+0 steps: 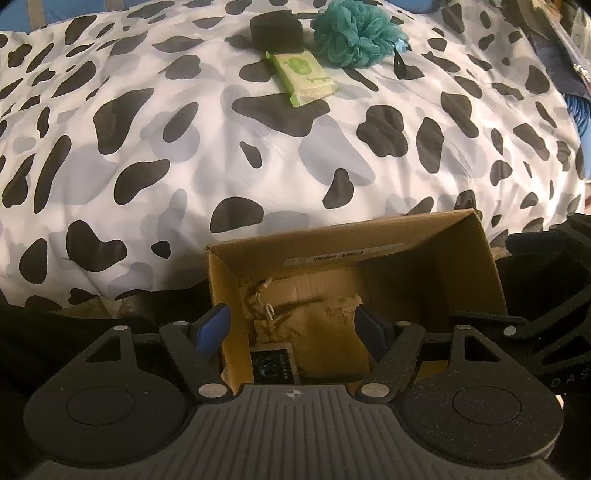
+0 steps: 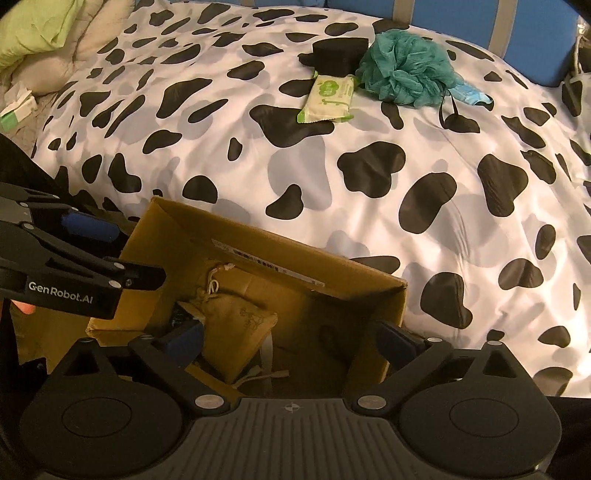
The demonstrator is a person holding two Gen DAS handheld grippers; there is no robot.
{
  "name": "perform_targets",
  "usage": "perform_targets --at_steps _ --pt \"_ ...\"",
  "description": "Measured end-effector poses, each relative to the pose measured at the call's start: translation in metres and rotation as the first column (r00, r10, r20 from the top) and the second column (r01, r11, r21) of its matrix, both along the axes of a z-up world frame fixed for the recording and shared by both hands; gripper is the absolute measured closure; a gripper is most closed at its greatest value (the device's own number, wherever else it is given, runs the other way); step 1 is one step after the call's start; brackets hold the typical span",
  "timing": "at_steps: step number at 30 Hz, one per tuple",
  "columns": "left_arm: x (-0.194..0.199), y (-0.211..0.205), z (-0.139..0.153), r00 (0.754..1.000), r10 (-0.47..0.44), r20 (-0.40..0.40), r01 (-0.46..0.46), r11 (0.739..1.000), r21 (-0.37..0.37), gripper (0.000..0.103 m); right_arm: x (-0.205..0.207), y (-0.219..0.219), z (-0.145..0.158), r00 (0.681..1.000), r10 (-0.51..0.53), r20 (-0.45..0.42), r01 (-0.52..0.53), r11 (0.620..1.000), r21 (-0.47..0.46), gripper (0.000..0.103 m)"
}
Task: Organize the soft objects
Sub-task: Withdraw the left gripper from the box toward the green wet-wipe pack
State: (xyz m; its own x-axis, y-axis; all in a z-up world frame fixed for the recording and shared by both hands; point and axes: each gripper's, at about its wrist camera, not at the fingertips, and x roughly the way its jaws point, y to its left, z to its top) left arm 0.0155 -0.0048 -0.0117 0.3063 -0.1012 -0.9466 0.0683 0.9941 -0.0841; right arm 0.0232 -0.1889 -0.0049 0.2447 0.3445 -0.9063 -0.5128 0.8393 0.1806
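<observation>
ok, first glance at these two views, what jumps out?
The cow-print duvet fills both views. At its far side a teal bath pouf, a green wipes packet and a black block sit clustered. Nearest, an open cardboard box holds a tan drawstring pouch, with both hand-held grippers open above it.

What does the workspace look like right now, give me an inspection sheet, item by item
Surface: bed with cow-print duvet.
Job's things: burlap pouch inside open cardboard box; teal bath pouf, green wipes pack, black folded item on duvet.
Clutter: blue wrapper, black strap beside pouf.
Grippers: left gripper and right gripper open over box, holding nothing.
Cables: nothing seen.
Surroundings: green pillow, blue headboard.
</observation>
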Motion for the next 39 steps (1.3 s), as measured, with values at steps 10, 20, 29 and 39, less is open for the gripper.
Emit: perform_targets --at_steps 10,20,29,39 --pt "-0.001 0.0 0.004 1.0 0.009 0.026 -0.008 1.0 -0.013 0.03 0.001 -0.003 0.004 0.999 -0.024 0.022 0.024 1.0 0.011 0.003" --pt "-0.002 -0.001 0.009 0.998 0.009 0.056 -0.008 1.0 -0.018 0.03 0.004 -0.01 0.01 0.997 -0.066 0.036 0.063 0.996 0.063 0.003" --pt "0.0 0.002 0.013 0.995 0.029 0.09 -0.027 0.999 -0.032 0.03 0.006 -0.011 0.011 0.993 -0.095 0.071 0.094 0.995 0.028 0.003" --pt "0.001 -0.001 0.016 0.992 0.031 0.119 -0.03 0.999 -0.015 0.03 0.013 -0.018 0.015 0.981 -0.154 0.114 0.152 0.988 0.024 0.0"
